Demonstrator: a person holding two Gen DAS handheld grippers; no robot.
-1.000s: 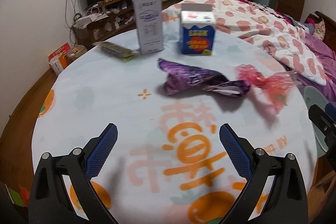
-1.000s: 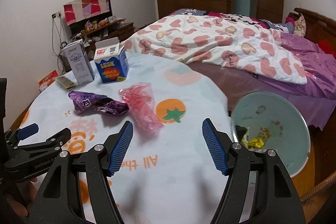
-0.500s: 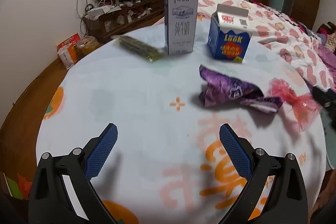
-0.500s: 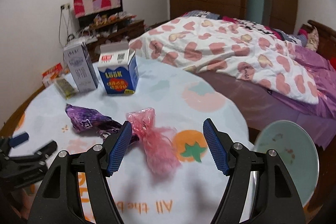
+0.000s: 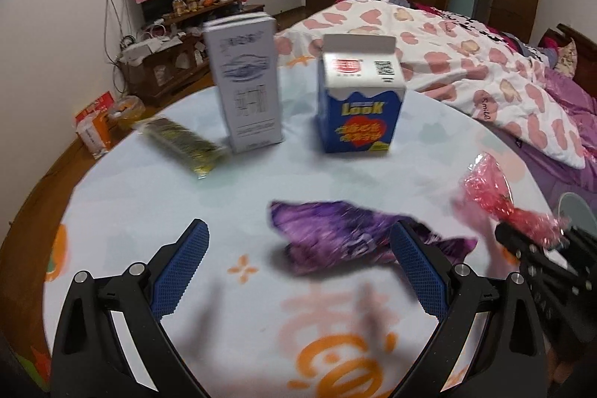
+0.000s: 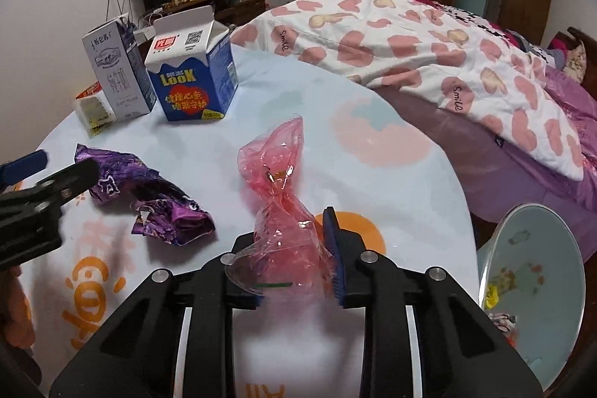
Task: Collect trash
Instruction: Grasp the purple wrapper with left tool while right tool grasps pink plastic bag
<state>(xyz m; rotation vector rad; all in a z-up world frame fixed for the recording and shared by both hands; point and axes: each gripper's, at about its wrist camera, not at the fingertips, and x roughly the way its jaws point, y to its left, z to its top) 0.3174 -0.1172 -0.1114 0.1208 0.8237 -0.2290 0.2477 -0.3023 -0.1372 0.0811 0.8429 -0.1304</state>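
Observation:
My right gripper [image 6: 298, 256] is shut on the near end of a pink plastic wrapper [image 6: 278, 181] lying on the round table; it also shows in the left wrist view [image 5: 492, 196]. My left gripper [image 5: 298, 271] is open just in front of a crumpled purple wrapper [image 5: 335, 234], also in the right wrist view [image 6: 149, 196]. A blue LOOK milk carton [image 5: 360, 103] [image 6: 194, 77] and a white carton [image 5: 246, 84] [image 6: 115, 73] stand upright at the back. A flat yellow-green packet [image 5: 179, 140] lies left of them.
The table [image 5: 149, 196] has a light cloth with orange prints. A round bin [image 6: 533, 290] with scraps inside stands off the table's right edge. A bed with a heart-pattern quilt [image 6: 410, 36] lies behind. A cluttered shelf [image 5: 168, 58] is at the back left.
My right gripper moved forward and closed on the pink wrapper. My left gripper moved up to the purple wrapper and stays open.

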